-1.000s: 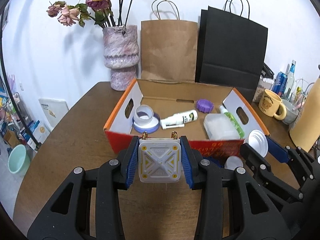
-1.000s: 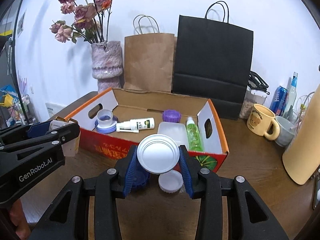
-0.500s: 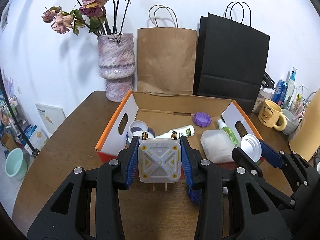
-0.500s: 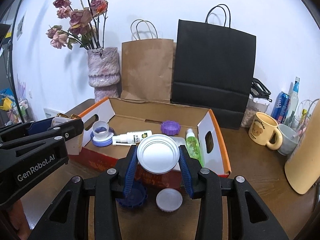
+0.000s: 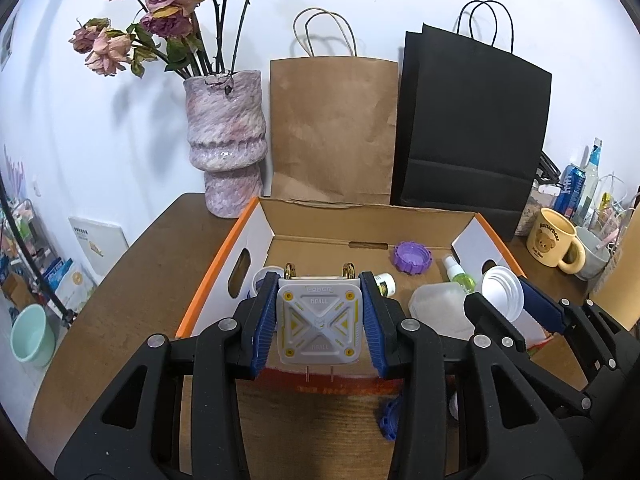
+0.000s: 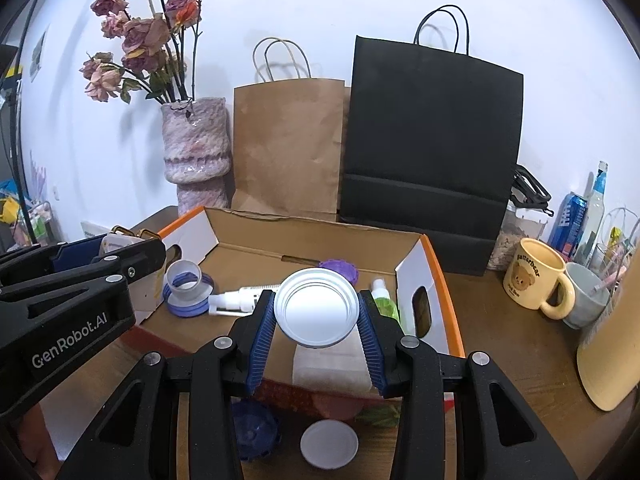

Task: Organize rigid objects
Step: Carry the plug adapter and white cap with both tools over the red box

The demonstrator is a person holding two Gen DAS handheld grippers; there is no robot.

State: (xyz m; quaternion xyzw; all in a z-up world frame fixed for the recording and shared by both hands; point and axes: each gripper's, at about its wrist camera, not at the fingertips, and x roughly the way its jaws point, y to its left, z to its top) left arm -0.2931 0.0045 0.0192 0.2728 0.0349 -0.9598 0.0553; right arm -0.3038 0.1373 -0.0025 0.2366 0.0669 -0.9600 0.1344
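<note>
Power adapter [image 5: 319, 325], white and square with gold prongs, clamped between the blue pads of the left gripper [image 5: 319, 322] and held over the near left part of the cardboard box [image 5: 362, 226], above its front wall. White round lid [image 6: 316, 307] pinched edge to edge in the right gripper [image 6: 316, 322], raised over the box's near wall, above a frosted plastic container [image 6: 332, 364]. Seen from the right wrist only: a dark blue cap [image 6: 252, 434] and a small white cap [image 6: 329, 443] lying side by side on the brown desk [image 6: 500, 360], just in front of the box, plus a tape roll [image 6: 186, 286] and a white spray bottle [image 6: 240, 300] inside near the box's left wall. Seen more fully from the left wrist: a purple lid [image 5: 412, 257] by the box's back wall and a green spray bottle [image 5: 458, 274] toward its right end, with the desk's left edge and a pale green basin [image 5: 30, 338] on the floor beyond. Common to both views: a vase of dried roses [image 5: 226, 144], a brown paper bag [image 5: 334, 128] and a black paper bag [image 5: 472, 128] along the desk's back edge, a yellow bear mug [image 6: 534, 278] at the right.
</note>
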